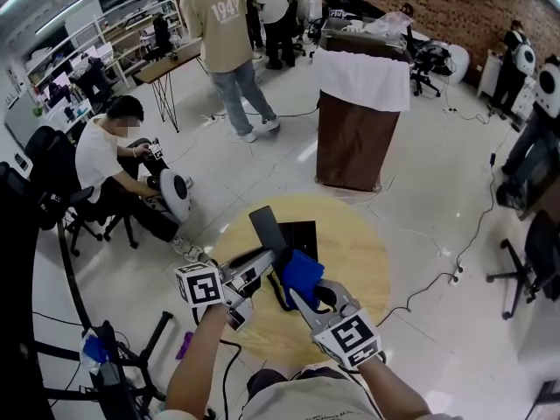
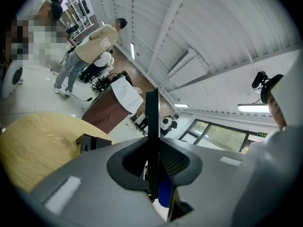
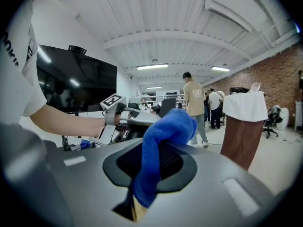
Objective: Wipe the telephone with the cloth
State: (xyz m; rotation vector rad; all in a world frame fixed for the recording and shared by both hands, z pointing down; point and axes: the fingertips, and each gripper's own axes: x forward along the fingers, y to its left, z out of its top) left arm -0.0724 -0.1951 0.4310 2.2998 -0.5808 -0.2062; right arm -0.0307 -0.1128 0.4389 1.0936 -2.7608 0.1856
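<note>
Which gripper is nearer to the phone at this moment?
Left. The left gripper is shut on the phone, holding it over the table. The right gripper, shut on the cloth, is close beside it, with the cloth next to the phone.

Around you, a pale glossy floor (image 1: 420, 191) spreads out from the round wooden surface (image 1: 367, 261), crossed by a dark cable (image 1: 477, 226). Ahead stands a brown cabinet (image 1: 350, 147) draped in a white cloth (image 1: 363, 77), with a red brick wall (image 1: 464, 7) behind it. One person in a beige shirt (image 1: 223, 24) stands near white shelving (image 1: 131, 24); a seated person (image 1: 101, 160) is low at your left. Strip lights (image 3: 154, 66) glow under a white ribbed ceiling (image 3: 165, 13), near a large dark screen (image 3: 75, 82).
</note>
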